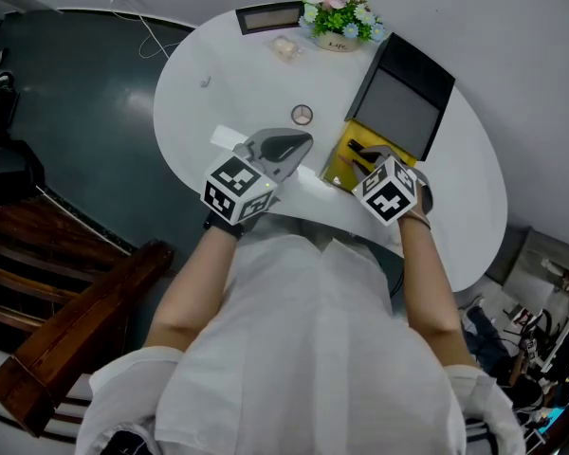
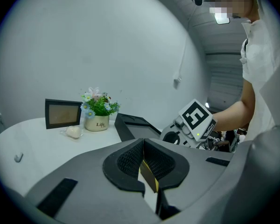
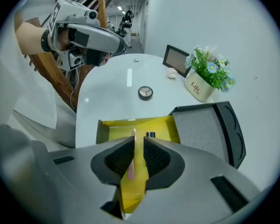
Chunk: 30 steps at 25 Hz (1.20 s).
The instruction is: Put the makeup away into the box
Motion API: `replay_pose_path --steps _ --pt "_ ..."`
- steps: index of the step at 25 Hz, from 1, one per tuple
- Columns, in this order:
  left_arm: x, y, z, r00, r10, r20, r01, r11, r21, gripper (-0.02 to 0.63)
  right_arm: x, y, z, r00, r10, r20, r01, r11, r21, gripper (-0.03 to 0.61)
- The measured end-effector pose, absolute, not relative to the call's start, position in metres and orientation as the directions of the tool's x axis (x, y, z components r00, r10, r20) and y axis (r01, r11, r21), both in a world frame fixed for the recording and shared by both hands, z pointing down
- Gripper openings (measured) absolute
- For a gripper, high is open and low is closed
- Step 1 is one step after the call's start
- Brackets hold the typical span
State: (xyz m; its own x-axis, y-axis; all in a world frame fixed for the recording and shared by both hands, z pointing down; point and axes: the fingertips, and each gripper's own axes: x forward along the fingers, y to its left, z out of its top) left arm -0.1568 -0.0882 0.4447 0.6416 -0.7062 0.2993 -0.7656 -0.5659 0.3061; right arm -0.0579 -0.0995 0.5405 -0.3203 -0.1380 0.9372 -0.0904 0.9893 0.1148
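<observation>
The right gripper [image 3: 139, 141] hangs steeply over the open yellow-lined black box [image 3: 114, 129] at the near edge of the white oval worktop [image 1: 228, 83]. Its fingers stand slightly apart. A slim pink makeup stick [image 3: 132, 160] shows in the gap beside one finger, with yellow lining visible between it and the other, so it is not clamped. A small black item [image 3: 150, 135] lies in the box too. A round compact [image 1: 302, 115] sits on the worktop beyond the box. The left gripper [image 1: 302, 143], its fingers together and empty, hovers left of the box.
</observation>
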Motion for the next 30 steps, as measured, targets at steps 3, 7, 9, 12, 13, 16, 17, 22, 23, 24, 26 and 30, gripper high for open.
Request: replay_pose_path --steps 3,7,9,12,13,16,17,22,23,24,26,30 --pt "-0.165 -0.088 0.441 0.624 -0.723 0.294 -0.779 -0.55 0.3 0.017 -0.072 -0.105 0.527 -0.347 -0.152 0.925 -0.071 0.988 0.135 0.048" --pt "-0.181 -0.085 0.438 0.595 -0.748 0.294 -0.801 -0.521 0.296 0.017 -0.098 -0.107 0.517 -0.388 -0.135 0.912 -0.031 0.991 0.133 0.069" --pt "-0.19 -0.082 0.438 0.577 -0.761 0.296 -0.813 -0.501 0.297 0.017 -0.113 -0.106 0.516 -0.402 -0.115 0.909 0.007 0.992 0.129 0.103" --pt "-0.201 -0.077 0.439 0.554 -0.776 0.301 -0.828 -0.474 0.3 0.017 -0.134 -0.106 0.518 -0.408 -0.098 0.908 0.056 0.99 0.132 0.129" --pt "-0.205 -0.075 0.44 0.546 -0.781 0.302 -0.832 -0.466 0.3 0.017 -0.141 -0.107 0.518 -0.409 -0.093 0.908 0.074 0.988 0.134 0.134" --pt "-0.218 -0.069 0.441 0.518 -0.799 0.306 -0.848 -0.435 0.302 0.017 -0.163 -0.107 0.523 -0.406 -0.078 0.911 0.131 0.981 0.143 0.152" --pt "-0.223 -0.066 0.442 0.508 -0.804 0.308 -0.854 -0.424 0.303 0.017 -0.169 -0.108 0.525 -0.401 -0.075 0.913 0.152 0.977 0.147 0.156" --pt "-0.242 -0.055 0.448 0.466 -0.826 0.316 -0.874 -0.374 0.311 0.017 -0.195 -0.115 0.541 -0.364 -0.054 0.93 0.236 0.96 0.148 0.19" --pt "-0.245 -0.054 0.45 0.46 -0.829 0.319 -0.877 -0.366 0.313 0.017 -0.198 -0.117 0.546 -0.356 -0.049 0.933 0.243 0.959 0.143 0.203" --pt "-0.247 -0.052 0.452 0.454 -0.831 0.322 -0.879 -0.359 0.315 0.017 -0.201 -0.119 0.551 -0.348 -0.046 0.937 0.249 0.959 0.139 0.213" --pt "-0.251 -0.049 0.455 0.447 -0.833 0.326 -0.881 -0.348 0.32 0.017 -0.205 -0.122 0.561 -0.328 -0.043 0.944 0.259 0.957 0.134 0.221" --pt "-0.257 -0.044 0.461 0.436 -0.836 0.333 -0.884 -0.329 0.331 0.017 -0.208 -0.128 0.578 -0.289 -0.037 0.957 0.274 0.954 0.12 0.229"
